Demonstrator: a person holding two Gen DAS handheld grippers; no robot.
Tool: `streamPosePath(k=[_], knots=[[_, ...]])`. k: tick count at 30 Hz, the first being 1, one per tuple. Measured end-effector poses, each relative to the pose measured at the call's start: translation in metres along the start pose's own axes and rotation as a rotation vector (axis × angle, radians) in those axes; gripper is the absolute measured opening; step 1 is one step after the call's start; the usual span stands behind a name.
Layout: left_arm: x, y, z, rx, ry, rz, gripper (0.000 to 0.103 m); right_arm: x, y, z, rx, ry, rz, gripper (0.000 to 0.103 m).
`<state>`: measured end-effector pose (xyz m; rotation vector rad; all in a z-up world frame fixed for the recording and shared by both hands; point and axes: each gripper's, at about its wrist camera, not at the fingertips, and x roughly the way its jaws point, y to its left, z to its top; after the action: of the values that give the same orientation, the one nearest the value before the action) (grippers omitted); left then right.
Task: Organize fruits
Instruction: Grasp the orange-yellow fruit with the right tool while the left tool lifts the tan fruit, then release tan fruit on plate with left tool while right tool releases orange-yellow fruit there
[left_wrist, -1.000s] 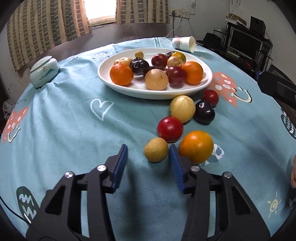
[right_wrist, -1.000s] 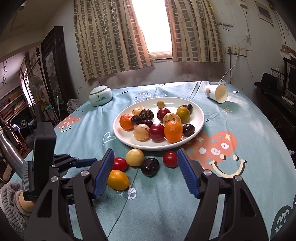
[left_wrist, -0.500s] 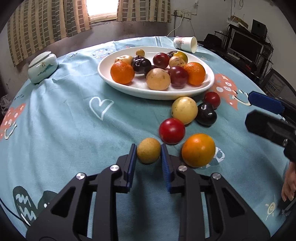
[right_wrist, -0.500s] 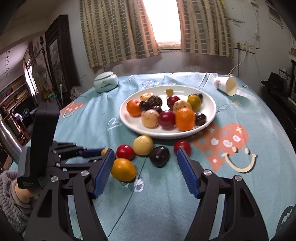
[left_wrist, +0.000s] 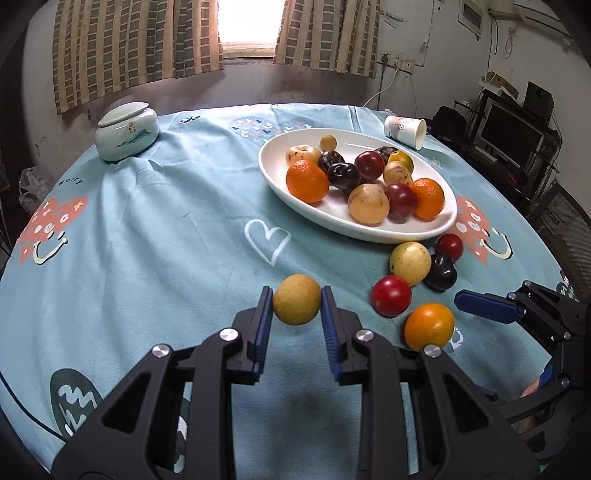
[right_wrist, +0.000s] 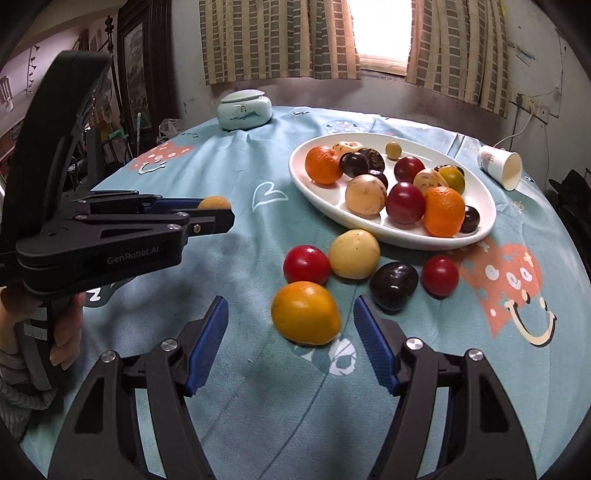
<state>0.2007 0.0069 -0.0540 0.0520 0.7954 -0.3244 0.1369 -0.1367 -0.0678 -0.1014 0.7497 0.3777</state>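
My left gripper (left_wrist: 296, 306) is shut on a small tan round fruit (left_wrist: 296, 305) and holds it above the blue tablecloth; it also shows in the right wrist view (right_wrist: 214, 203). My right gripper (right_wrist: 290, 325) is open, its blue pads on either side of an orange fruit (right_wrist: 305, 312). A white oval plate (right_wrist: 484, 225) holds several oranges, plums and pale fruits. Loose beside it lie a red fruit (right_wrist: 306, 264), a pale yellow fruit (right_wrist: 354, 253), a dark plum (right_wrist: 393, 280) and a small red fruit (right_wrist: 440, 275).
A pale green lidded jar (left_wrist: 126, 131) stands at the far left of the round table. A white paper cup (left_wrist: 405, 131) lies on its side behind the plate. Desk with monitors lies beyond the table's right edge.
My left gripper closed on the tan fruit and lifted it off the cloth toward the left. My right gripper moved in close around the orange fruit.
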Motion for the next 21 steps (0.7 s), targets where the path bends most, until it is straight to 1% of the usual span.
streamPosePath(k=[2,4,6,7,9,12,18,19,21], knots=[[0.0,-0.001,0.0,0.003,0.002,-0.001,0.027,0.003,0.0,0.001,0.005,0.009,-0.003,0.066],[0.001,-0.001,-0.001,0.004,0.004,0.0,0.027,0.006,0.0,0.002,0.016,0.019,-0.007,0.065],[0.001,-0.002,-0.001,0.004,0.004,-0.002,0.027,0.008,-0.002,0.003,0.029,0.026,-0.005,0.061],[0.001,-0.002,-0.001,0.005,0.005,-0.002,0.027,0.009,-0.003,0.003,0.034,0.031,-0.005,0.055],[0.002,-0.002,-0.002,0.008,0.007,0.001,0.027,0.011,-0.005,0.002,0.044,0.044,-0.003,0.054],[0.004,-0.003,-0.003,0.012,0.013,0.003,0.027,0.012,-0.009,0.002,0.066,0.049,-0.003,0.043],[0.008,-0.003,-0.006,0.023,0.024,0.025,0.027,0.009,-0.012,0.001,0.075,0.043,0.021,0.042],[0.008,-0.003,-0.006,0.022,0.023,0.03,0.026,0.006,-0.013,0.001,0.073,0.032,0.021,0.042],[0.001,-0.004,-0.007,0.024,0.005,0.053,0.026,-0.009,-0.019,0.004,0.089,-0.019,0.008,0.042]])
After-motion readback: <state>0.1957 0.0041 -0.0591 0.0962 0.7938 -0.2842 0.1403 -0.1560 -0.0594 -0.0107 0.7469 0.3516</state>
